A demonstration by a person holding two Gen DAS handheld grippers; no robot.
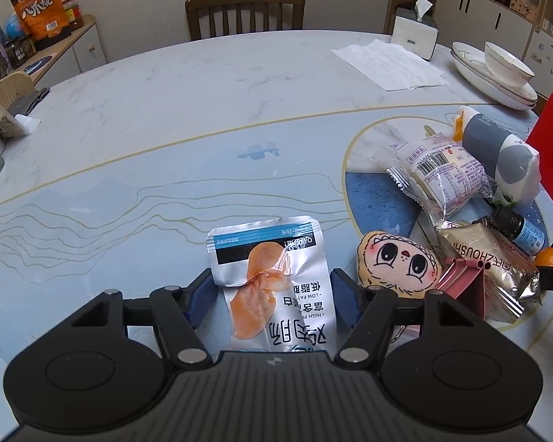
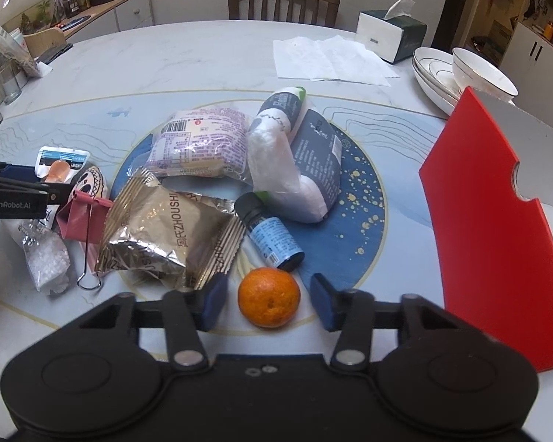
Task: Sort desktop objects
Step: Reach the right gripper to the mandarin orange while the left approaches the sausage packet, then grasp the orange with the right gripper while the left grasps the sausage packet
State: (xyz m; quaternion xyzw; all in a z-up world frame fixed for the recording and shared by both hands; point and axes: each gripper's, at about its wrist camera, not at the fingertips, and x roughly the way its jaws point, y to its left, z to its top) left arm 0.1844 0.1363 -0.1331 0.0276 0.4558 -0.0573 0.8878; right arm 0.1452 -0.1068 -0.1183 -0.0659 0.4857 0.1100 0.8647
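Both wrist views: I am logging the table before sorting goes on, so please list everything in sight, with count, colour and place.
chicken pouch: one, silver and blue, between the left gripper's pads
orange: one, orange, between the right gripper's pads
plush doll: one, cream, right of the pouch
binder clip: one, pink, beside the doll
gold snack pack: one, gold, mid pile
small bottle: one, dark with blue label, behind the orange
pink-print bread pack: one, far pile
red box: one, right edge
tissue box: one, far side
bowl: one, white, on stacked plates
left hand-held gripper: one, black, around the pouch
right hand-held gripper: one, black, pads clear of the orange
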